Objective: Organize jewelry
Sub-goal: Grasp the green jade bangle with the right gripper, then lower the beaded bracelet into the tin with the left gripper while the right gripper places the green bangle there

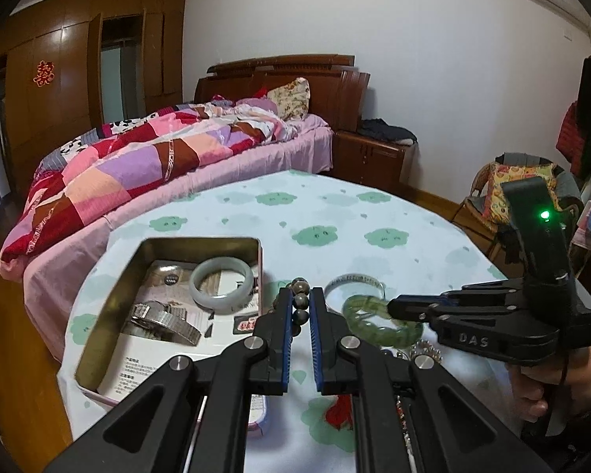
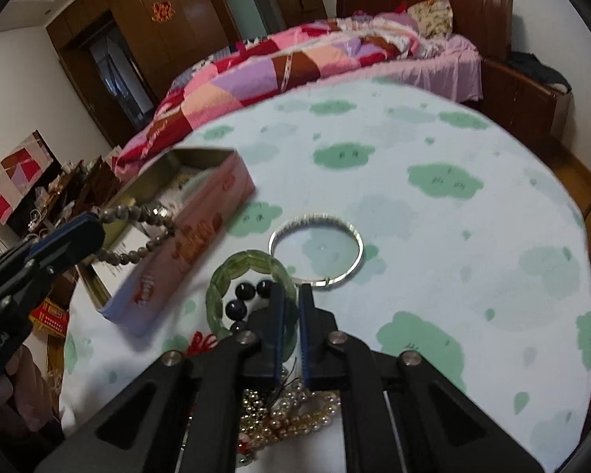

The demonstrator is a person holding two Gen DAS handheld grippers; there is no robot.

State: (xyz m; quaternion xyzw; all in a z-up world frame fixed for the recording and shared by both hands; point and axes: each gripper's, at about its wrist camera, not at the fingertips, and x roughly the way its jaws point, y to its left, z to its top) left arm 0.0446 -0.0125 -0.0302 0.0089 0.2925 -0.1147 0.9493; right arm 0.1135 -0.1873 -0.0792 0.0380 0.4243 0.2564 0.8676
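My left gripper (image 1: 300, 303) is shut on a grey-brown bead bracelet (image 1: 300, 300); in the right wrist view the bracelet (image 2: 138, 232) hangs from it (image 2: 94, 220) above the open tin box (image 2: 201, 213). The tin (image 1: 110, 311) holds a pale jade bangle (image 1: 221, 284) and a metal watch (image 1: 165, 321). My right gripper (image 2: 292, 295) is shut on the rim of a green stone bracelet (image 2: 220, 287), also in the left wrist view (image 1: 368, 311). A thin silver bangle (image 2: 350, 236) lies on the table beyond it.
The round table has a white cloth with green clouds (image 2: 453, 197). Dark beads (image 2: 244, 295), a pearl strand (image 2: 295, 414) and a red tassel (image 1: 339, 414) lie near the front edge. A bed (image 1: 157, 157) stands behind the table.
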